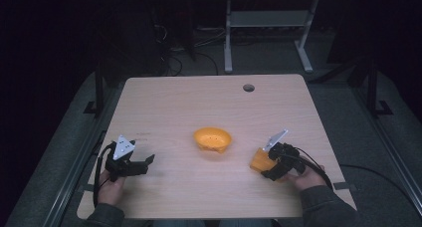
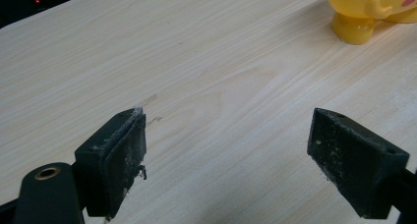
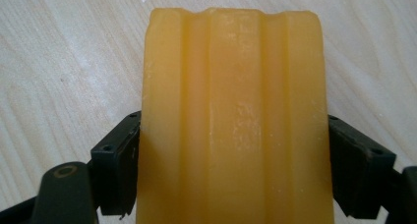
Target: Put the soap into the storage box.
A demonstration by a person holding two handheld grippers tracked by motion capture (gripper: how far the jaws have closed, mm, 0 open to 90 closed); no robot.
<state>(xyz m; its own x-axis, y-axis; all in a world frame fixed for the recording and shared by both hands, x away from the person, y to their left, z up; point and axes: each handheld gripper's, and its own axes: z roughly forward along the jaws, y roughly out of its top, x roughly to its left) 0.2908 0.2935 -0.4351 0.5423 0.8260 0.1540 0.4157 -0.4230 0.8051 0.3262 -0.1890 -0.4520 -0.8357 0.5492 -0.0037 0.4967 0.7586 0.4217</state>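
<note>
orange-yellow soap bar, ridged lengthwise with 2 grooves and faint embossing, sits clamped between the right gripper jaws near the table edge, right of the orange bowl. pickup looks done; placing, probably in that bowl, remains. left gripper jaws stand apart, holding nothing.

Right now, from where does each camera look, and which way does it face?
High view: above the person's side, facing forward and down on the table; forearms, hands, both hand-held grippers show.
Left gripper view: along its open jaws over bare wood toward the yellow dish.
Right gripper view: its jaws clamp the soap bar.
Shared: high view also shows dish and soap bar.
</note>
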